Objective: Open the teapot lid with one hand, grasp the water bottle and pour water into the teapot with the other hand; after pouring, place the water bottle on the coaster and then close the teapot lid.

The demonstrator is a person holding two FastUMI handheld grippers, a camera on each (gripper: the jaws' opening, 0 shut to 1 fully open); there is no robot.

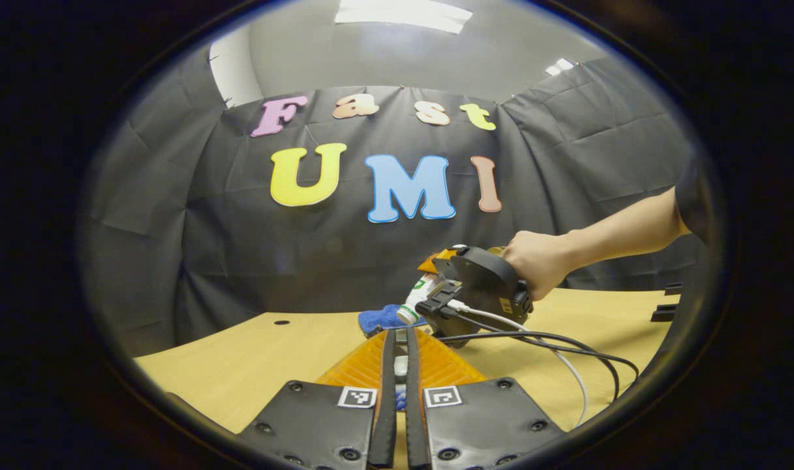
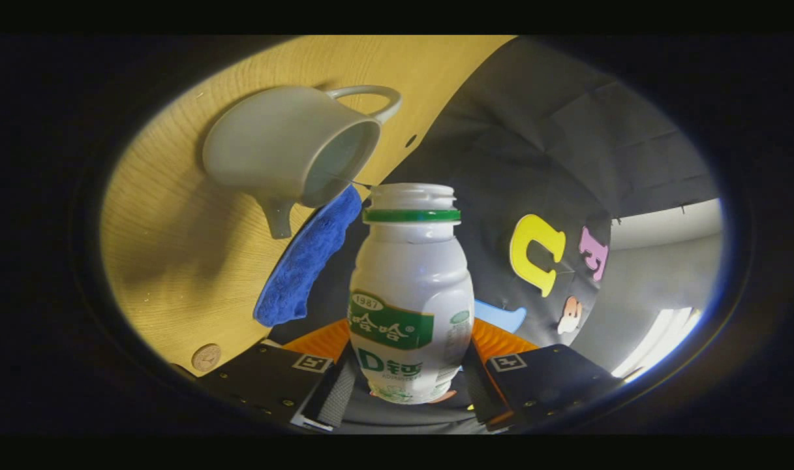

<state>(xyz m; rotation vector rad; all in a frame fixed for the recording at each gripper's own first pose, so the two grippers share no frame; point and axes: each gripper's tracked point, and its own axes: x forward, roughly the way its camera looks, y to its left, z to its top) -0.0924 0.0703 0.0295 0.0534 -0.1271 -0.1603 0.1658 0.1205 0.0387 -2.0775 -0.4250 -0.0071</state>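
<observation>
Two grippers are at work over the wooden table (image 1: 253, 365). In the right gripper view, the right gripper (image 2: 410, 382) is clenched on the water bottle (image 2: 410, 294), one finger pressing each side of its lower body, and the bottle's open, capless mouth with the green ring below it points toward the teapot (image 2: 286, 147). The whole view is rolled, so the bottle is tipped well over on its side, its mouth just beside the teapot's open top. The teapot is pale grey, lidless, with a loop handle and a short spout, and it stands on the table next to the blue coaster (image 2: 308, 258), a fuzzy cloth pad. A small round disc (image 2: 205, 357) lies on the wood near the table edge. In the left gripper view, the left gripper (image 1: 401, 372) is nearly closed, its fingers gripping a small pale object (image 1: 401, 367) that I take to be the teapot lid, though little of it shows. Farther off, a hand (image 1: 537, 261) holds the right gripper's body with the bottle tilted over the coaster, and cables (image 1: 553, 346) trail across the table.
</observation>
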